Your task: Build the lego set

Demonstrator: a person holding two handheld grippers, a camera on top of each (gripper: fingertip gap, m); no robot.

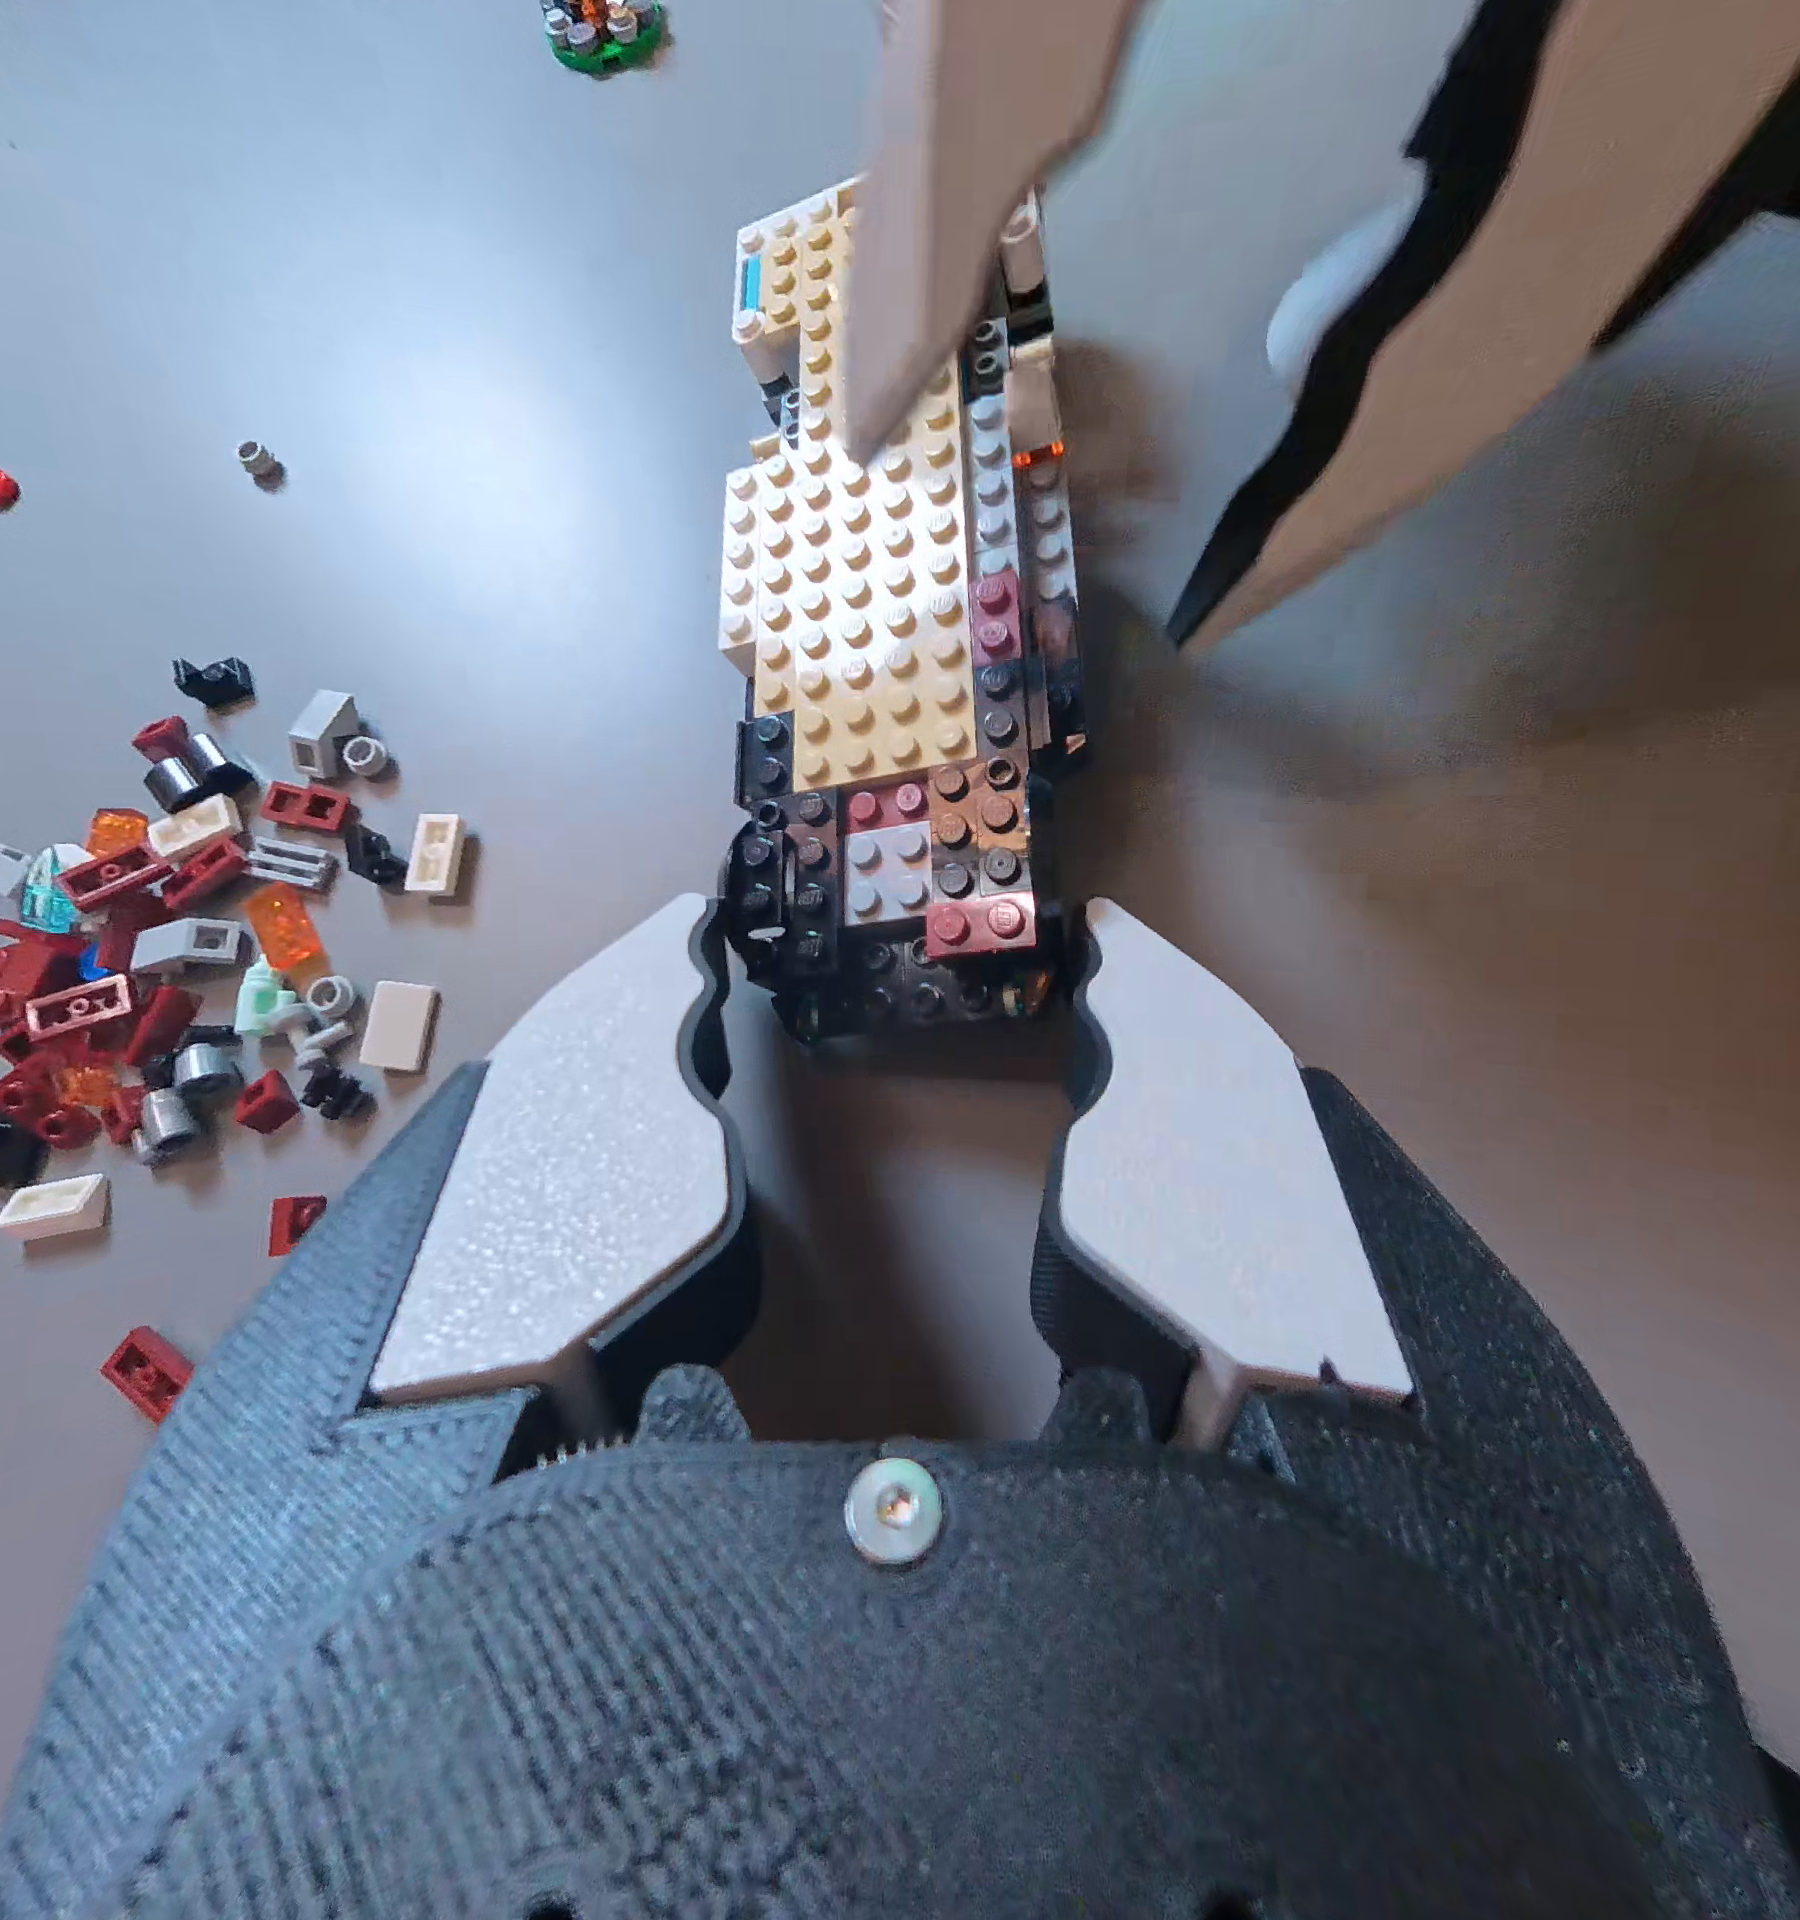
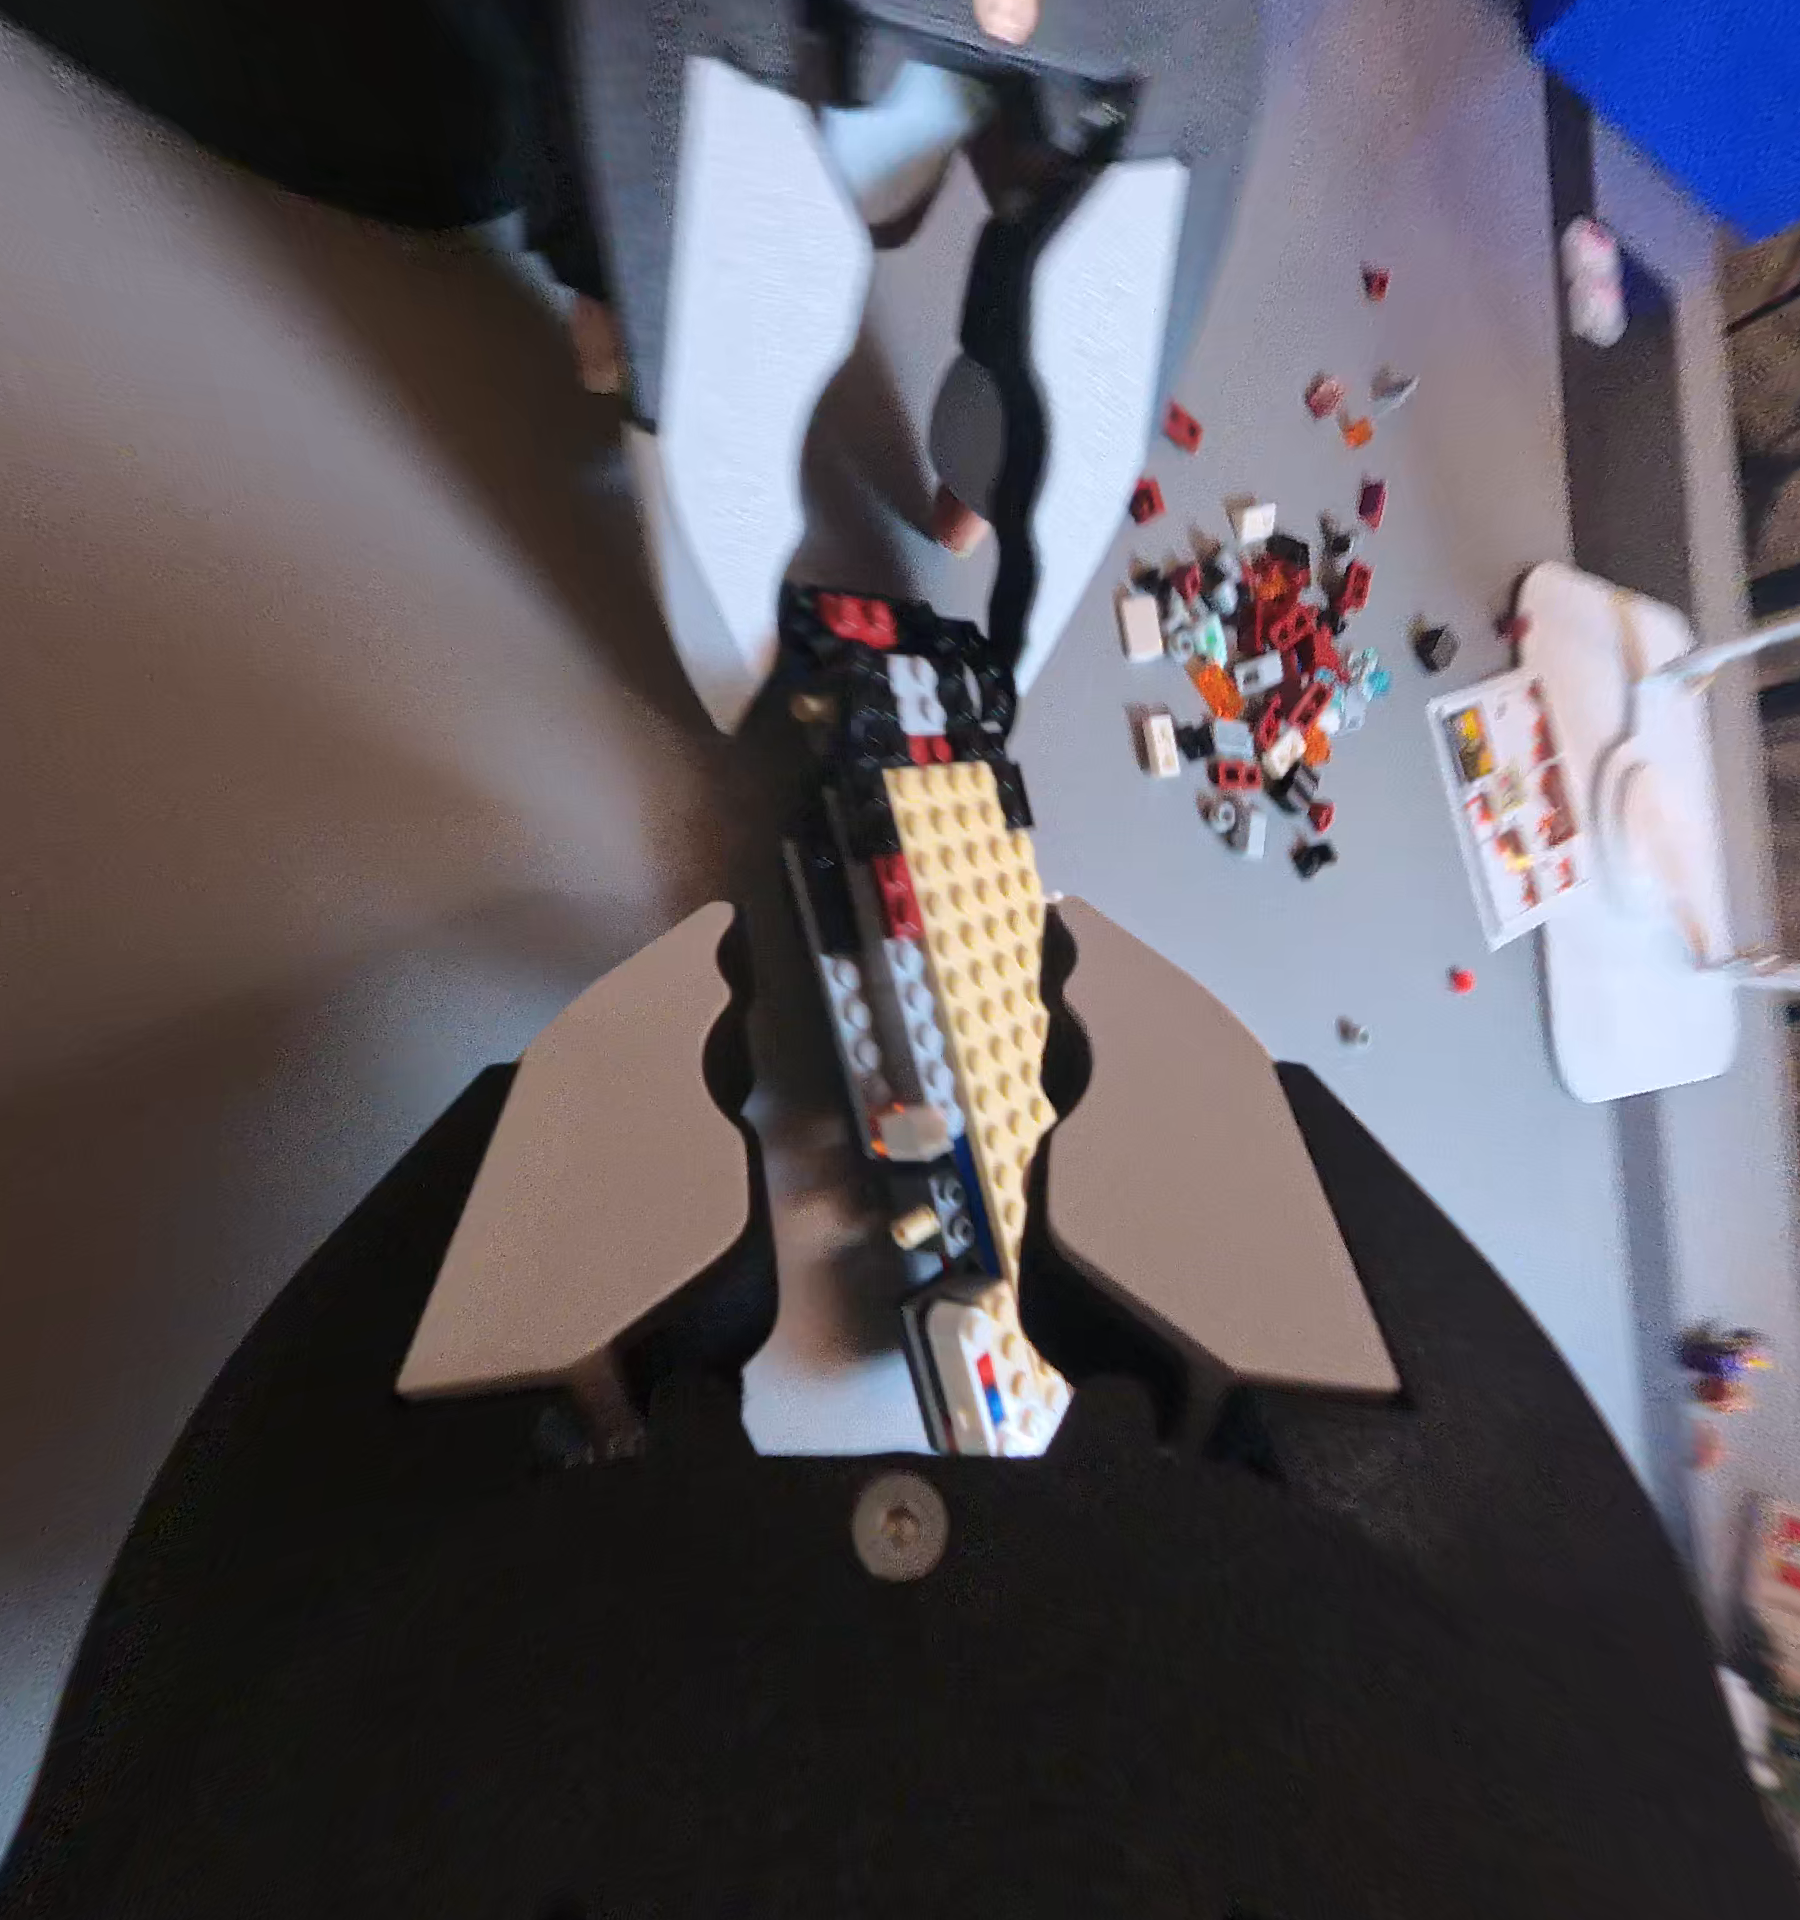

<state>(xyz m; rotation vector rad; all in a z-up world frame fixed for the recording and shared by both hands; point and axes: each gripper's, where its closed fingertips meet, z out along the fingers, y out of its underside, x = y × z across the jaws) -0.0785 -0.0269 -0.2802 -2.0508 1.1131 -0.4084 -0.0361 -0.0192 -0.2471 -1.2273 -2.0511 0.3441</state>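
Tan-topped and studded, the long plastic brick model lay on the grey table, its long axis running between my grippers. My left gripper straddled the near black end, spread; my right gripper gaped astride the far end.

Loose brick pile, booklet, tbl.

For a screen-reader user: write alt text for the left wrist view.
The left hand-held gripper, jaws wide, flanks the dark near end of a tan-topped brick model on a grey table; contact is unclear. The other hand-held gripper's finger hangs over the model's far end, and loose bricks lie to the left.
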